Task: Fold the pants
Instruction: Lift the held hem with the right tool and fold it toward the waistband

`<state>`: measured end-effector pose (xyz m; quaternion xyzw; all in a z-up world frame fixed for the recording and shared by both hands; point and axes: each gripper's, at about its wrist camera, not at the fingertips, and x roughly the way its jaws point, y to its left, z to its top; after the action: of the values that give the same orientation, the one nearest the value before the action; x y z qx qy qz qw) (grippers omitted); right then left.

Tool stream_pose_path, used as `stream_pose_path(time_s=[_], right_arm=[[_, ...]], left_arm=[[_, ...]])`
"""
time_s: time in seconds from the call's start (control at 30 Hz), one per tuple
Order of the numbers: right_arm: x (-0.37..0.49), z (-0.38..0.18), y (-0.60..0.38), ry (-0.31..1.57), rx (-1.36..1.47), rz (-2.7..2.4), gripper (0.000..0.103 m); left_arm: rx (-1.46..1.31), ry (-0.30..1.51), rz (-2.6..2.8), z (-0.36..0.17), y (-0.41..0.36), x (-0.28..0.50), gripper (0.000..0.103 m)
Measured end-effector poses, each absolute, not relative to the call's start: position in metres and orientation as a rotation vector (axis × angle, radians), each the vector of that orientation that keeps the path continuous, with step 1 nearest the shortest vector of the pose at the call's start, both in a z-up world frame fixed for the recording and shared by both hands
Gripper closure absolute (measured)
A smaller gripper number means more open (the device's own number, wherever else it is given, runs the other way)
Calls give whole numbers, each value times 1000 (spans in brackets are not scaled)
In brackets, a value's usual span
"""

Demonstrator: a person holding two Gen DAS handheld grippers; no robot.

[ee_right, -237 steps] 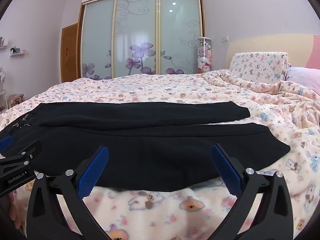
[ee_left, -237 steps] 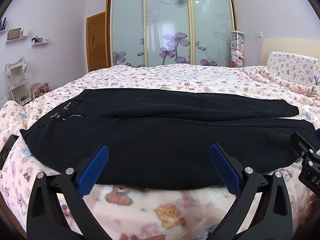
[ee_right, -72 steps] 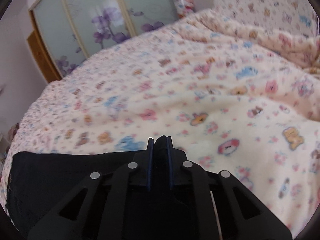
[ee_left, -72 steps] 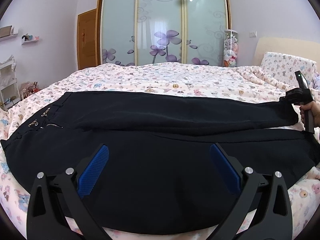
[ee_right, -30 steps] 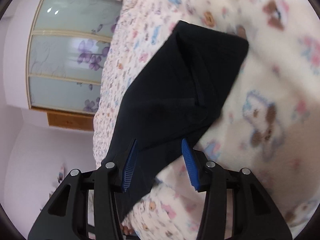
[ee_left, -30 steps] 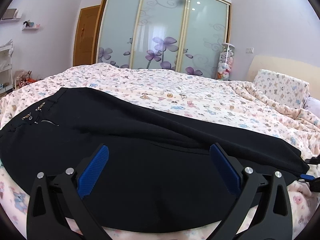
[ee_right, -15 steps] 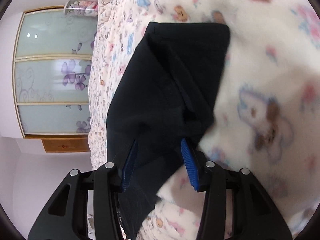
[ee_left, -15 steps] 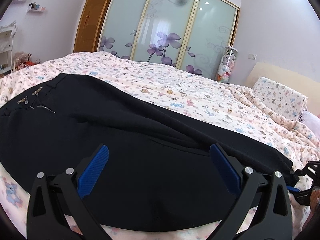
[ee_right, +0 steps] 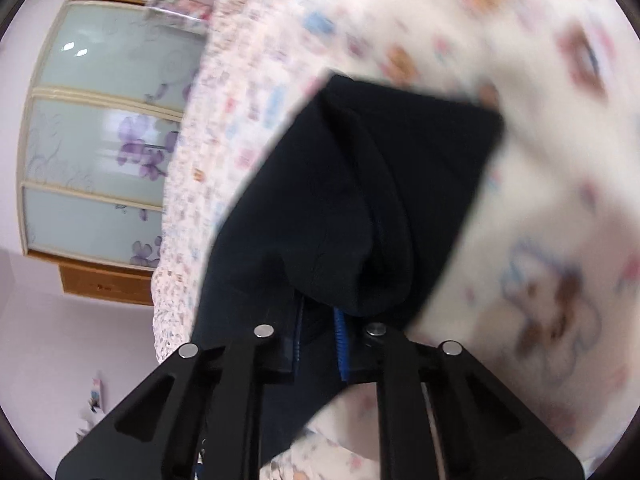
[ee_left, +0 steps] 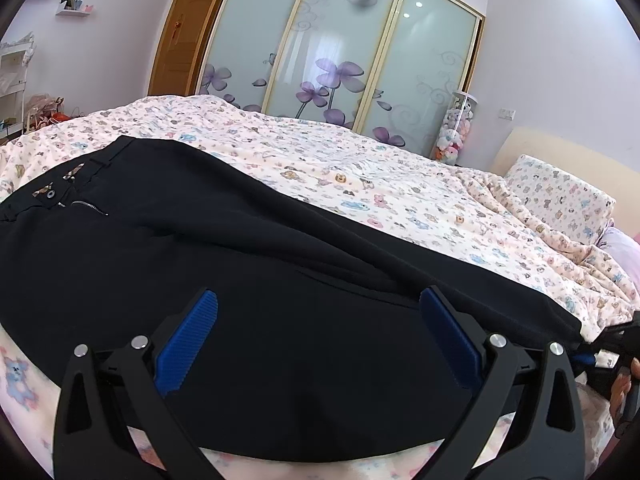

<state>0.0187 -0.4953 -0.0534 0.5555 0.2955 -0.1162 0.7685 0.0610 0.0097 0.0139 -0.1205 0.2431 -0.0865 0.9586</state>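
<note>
The pants [ee_right: 360, 200] hem is pinched in the right gripper [ee_right: 318, 340]; the left gripper [ee_left: 316, 332] is held wide, empty. Both layers should be kept clamped and carried leftward, level, toward the waistband [ee_left: 80, 172].

The left black plastic two-finger gripper [ee_left: 318, 338] has triangular cut-outs in its arms, round silver screws at the joints and ribbed blue pads [ee_left: 187, 343]. The right black plastic gripper [ee_right: 318, 338] matches it: silver screws, thin ribbed blue pads [ee_right: 340, 340].
</note>
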Motion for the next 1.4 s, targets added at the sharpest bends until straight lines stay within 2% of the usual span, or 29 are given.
stream_pose_path(time_s=[0.2,0.27,0.4,0.47,0.57,0.63,0.7,0.8,0.83,1.0,1.17,1.3,1.4], right_arm=[[-14,14,-476,347,840,-195,96],[-20,-5,-480,417,837,-252,96],[-23,-76,-493,605,1024,-319,96],[-26,-76,-488,610,980,-319,95],[-30,-63,-484,659,972,-318,81],[-39,-55,-481,644,988,-304,52],[-44,-40,-469,595,965,-260,47],[-28,-26,-432,548,968,-72,50],[-19,-26,-423,543,997,1,54],[40,-51,-376,617,1141,231,59],[76,-78,-374,692,1207,195,61],[72,-91,-387,665,1286,187,66],[66,-96,-390,601,1341,190,67]], left_arm=[[-258,468,-162,16,16,59,2],[-280,475,-175,15,20,60,2],[-349,531,-248,10,25,67,2],[-360,545,-246,8,28,70,2],[-386,555,-240,6,32,72,2],[-408,560,-236,4,34,73,2],[-433,553,-219,3,37,72,2],[-431,534,-173,5,39,70,2],[-425,533,-167,5,40,70,2],[-369,541,-177,5,33,71,2],[-388,553,-197,4,36,74,2],[-424,549,-172,4,40,76,2],[-440,557,-174,1,41,77,2]])
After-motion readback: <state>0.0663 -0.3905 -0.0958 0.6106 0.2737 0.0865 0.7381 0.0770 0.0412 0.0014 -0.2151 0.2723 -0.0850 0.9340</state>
